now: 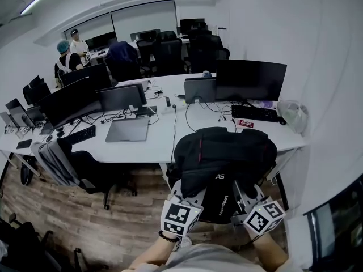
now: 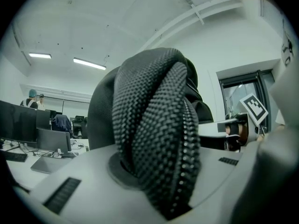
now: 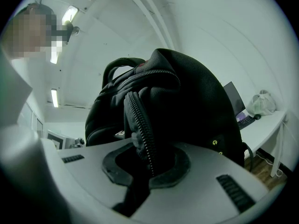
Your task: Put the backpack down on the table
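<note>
**Mia:** Where is the backpack (image 1: 224, 157)?

**Tom:** The person holds it up in front of the body. It hangs at the near edge of the white table (image 1: 164, 143), at the end where the big dark monitor (image 1: 249, 79) stands. It does not look set down yet.

**Mia:** Why two grippers for one bag?

**Tom:** It is big and floppy. With one pinch on each side it most likely hangs even and does not swing.

**Mia:** What is the left gripper (image 1: 190, 196) doing?

**Tom:** Its jaws are squeezed onto a thick fold of the bag's bumpy cloth. The fold fills the gap between them, so they cannot close all the way.

**Mia:** And the right gripper (image 1: 242, 196)?

**Tom:** Its jaws pinch a thin bit of the bag, right by the zipper (image 3: 140, 125). That bit is flatter, so those jaws sit closer together.

**Mia:** Why are both held flat and not pointing down?

**Tom:** Probably so the bag can go forward over the table top and land on its bottom.

**Mia:** Is there room for it?

**Tom:** There looks to be a bare patch just in front of the keyboard (image 1: 255, 113). The wires (image 1: 190, 120) and the plastic bag (image 1: 294, 115) are close, so the person should take care there.
</note>
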The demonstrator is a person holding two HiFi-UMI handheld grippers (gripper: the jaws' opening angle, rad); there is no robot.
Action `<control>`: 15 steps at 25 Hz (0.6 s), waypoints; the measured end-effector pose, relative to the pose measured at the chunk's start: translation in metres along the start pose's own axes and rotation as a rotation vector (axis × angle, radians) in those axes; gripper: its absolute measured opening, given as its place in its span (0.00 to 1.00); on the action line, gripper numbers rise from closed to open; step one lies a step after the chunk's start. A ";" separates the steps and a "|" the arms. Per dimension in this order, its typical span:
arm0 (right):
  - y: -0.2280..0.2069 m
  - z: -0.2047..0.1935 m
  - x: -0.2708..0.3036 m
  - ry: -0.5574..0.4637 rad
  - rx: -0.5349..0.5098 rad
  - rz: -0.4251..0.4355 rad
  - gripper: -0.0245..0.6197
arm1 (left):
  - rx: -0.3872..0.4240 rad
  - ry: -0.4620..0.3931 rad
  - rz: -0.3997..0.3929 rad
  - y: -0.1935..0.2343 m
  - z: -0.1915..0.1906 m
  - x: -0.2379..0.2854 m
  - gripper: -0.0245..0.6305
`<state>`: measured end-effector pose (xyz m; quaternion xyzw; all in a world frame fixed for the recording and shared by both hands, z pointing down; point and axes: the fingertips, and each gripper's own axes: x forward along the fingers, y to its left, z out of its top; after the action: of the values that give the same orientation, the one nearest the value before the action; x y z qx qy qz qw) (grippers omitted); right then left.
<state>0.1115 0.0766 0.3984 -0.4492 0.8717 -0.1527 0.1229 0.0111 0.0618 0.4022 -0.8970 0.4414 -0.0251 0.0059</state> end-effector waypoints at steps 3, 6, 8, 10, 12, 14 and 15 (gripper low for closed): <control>0.002 -0.005 0.022 -0.002 -0.004 -0.013 0.10 | -0.003 -0.002 -0.013 0.023 -0.002 0.003 0.15; 0.005 -0.010 0.043 -0.001 -0.008 -0.024 0.10 | 0.001 -0.008 -0.025 0.045 -0.007 0.007 0.15; 0.005 -0.013 0.056 0.002 -0.002 -0.030 0.10 | 0.000 0.001 -0.028 0.058 -0.011 0.010 0.15; 0.004 -0.017 0.066 0.009 0.010 -0.034 0.09 | -0.004 0.007 -0.028 0.068 -0.012 0.013 0.15; 0.004 -0.017 0.074 0.020 0.019 -0.033 0.10 | -0.007 0.007 -0.027 0.075 -0.010 0.015 0.15; 0.002 -0.019 0.082 0.028 0.025 -0.028 0.09 | -0.009 0.011 -0.021 0.082 -0.012 0.019 0.15; 0.000 -0.020 0.086 0.029 0.029 -0.026 0.09 | -0.008 0.015 -0.017 0.085 -0.014 0.022 0.15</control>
<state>0.0561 0.0088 0.4103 -0.4562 0.8653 -0.1734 0.1145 -0.0435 -0.0071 0.4138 -0.9005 0.4338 -0.0301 -0.0014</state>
